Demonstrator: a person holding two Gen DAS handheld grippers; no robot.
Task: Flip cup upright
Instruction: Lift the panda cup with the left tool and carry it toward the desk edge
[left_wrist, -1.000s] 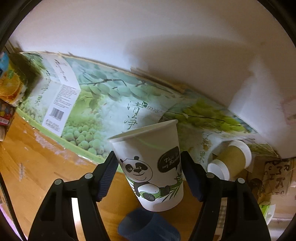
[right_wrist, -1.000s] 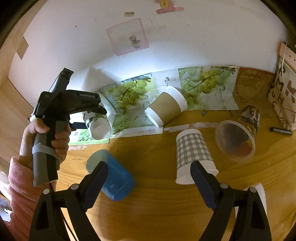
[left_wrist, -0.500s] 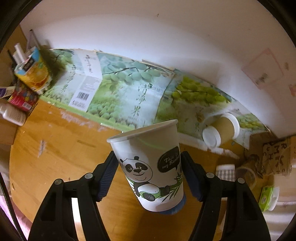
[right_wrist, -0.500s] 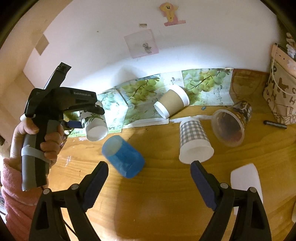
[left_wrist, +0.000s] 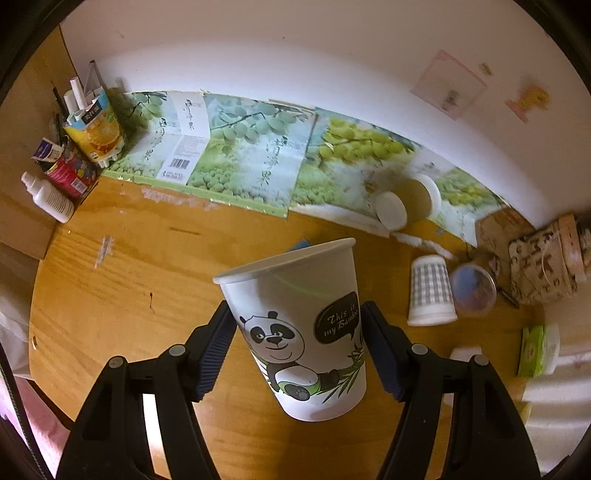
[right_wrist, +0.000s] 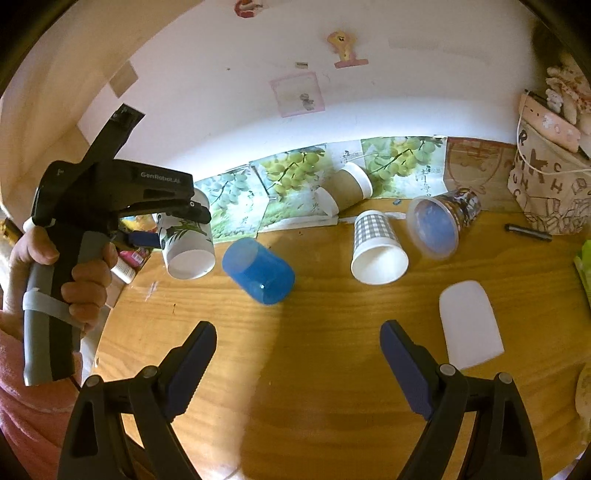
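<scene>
Between left tool (left_wrist: 297, 343) fingers: cup (left_wrist: 295, 325) (clamped)

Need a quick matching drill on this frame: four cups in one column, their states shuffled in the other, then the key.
Things:
1. white paper cup with panda print
2. blue translucent plastic cup
3. grey checked paper cup
4. brown paper cup with white rim

States:
A. lying on the grape-print cardboard
B. upside down on the wooden table
C. held in the left gripper, clear of the table
D. lying on its side on bare wood

Pairs: 1-C, 2-D, 3-B, 4-A
</scene>
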